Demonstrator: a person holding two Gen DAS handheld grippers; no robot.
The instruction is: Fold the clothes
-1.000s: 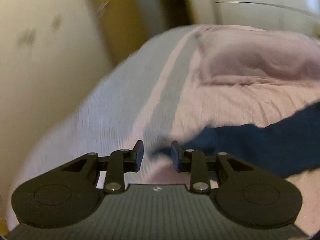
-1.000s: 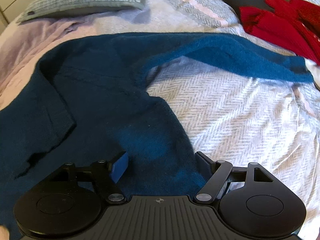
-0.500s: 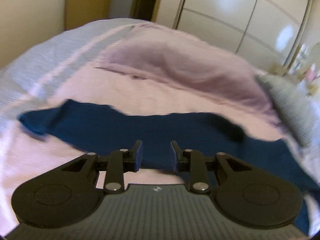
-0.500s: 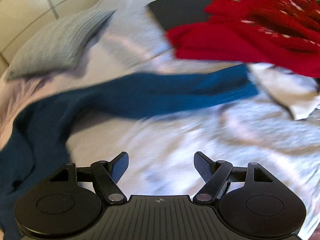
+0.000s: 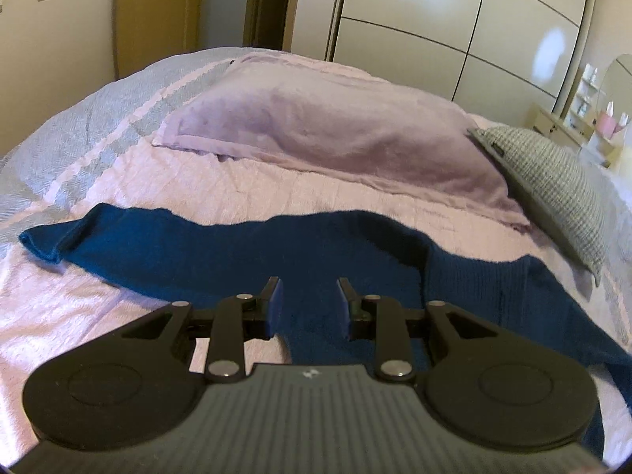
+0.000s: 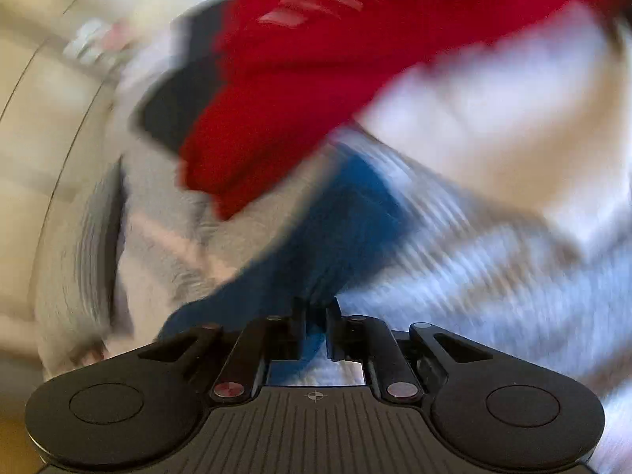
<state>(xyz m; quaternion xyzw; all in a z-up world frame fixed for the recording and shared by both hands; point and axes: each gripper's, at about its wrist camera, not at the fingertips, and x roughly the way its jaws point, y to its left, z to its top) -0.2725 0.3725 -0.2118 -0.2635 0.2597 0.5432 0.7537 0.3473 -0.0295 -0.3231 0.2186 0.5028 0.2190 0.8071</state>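
A dark blue sweater (image 5: 245, 249) lies spread across the pink bedspread (image 5: 79, 316), one sleeve stretched to the left. My left gripper (image 5: 308, 300) is open just above the sweater's body, with blue cloth showing between its fingers. In the blurred right wrist view, my right gripper (image 6: 315, 316) is shut on the other blue sleeve (image 6: 339, 217), which runs away from the fingers toward the red clothes.
A lilac pillow (image 5: 324, 134) and a grey checked pillow (image 5: 553, 181) lie at the head of the bed. A red garment (image 6: 316, 79), a dark garment (image 6: 177, 110) and a white cloth (image 6: 493, 118) lie beyond the right gripper. Wardrobe doors (image 5: 434, 19) stand behind the bed.
The left gripper swung from the bed's edge to over the sweater and stays open. The right gripper moved along the sleeve toward its cuff and closed on it.
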